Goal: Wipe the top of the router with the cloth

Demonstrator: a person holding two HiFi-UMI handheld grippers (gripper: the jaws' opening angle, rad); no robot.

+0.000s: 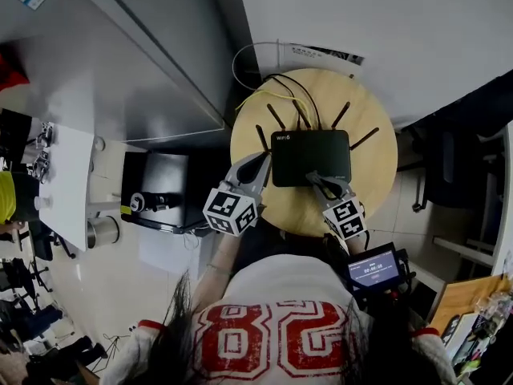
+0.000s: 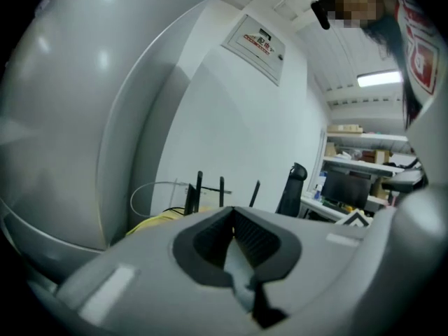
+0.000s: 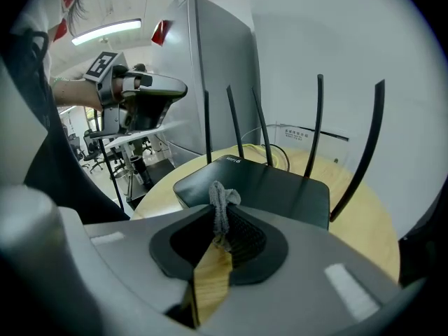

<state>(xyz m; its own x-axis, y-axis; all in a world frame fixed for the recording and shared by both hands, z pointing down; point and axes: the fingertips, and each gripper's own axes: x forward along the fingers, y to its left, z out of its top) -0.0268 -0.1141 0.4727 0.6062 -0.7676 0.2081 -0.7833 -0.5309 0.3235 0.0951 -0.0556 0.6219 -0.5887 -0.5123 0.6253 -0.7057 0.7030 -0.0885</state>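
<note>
The right claw (image 1: 319, 180) is closed on a small twisted grey cloth (image 3: 221, 205), and only a short tuft shows past its tips. It hangs over the near edge of the flat black plastic router (image 1: 311, 157), which sits in the middle of the round wooden surface (image 1: 373, 187). The left claw (image 1: 262, 162) has its jaws together on nothing and sits just beside the router's left edge. I cannot tell whether it touches the casing.

The main risk is that so little cloth sticks out. Pressing down would likely bring the hard claw tips onto the glossy top and scuff it, or the tuft could slip free mid-stroke.

The router looks light and nothing pins it. A firm push could slide it toward the far edge of the surface, straining the yellow and black cables (image 1: 276, 95) plugged in there.

A long stroke also risks knocking the thin black upright antennas (image 3: 364, 145) along the far side.
</note>
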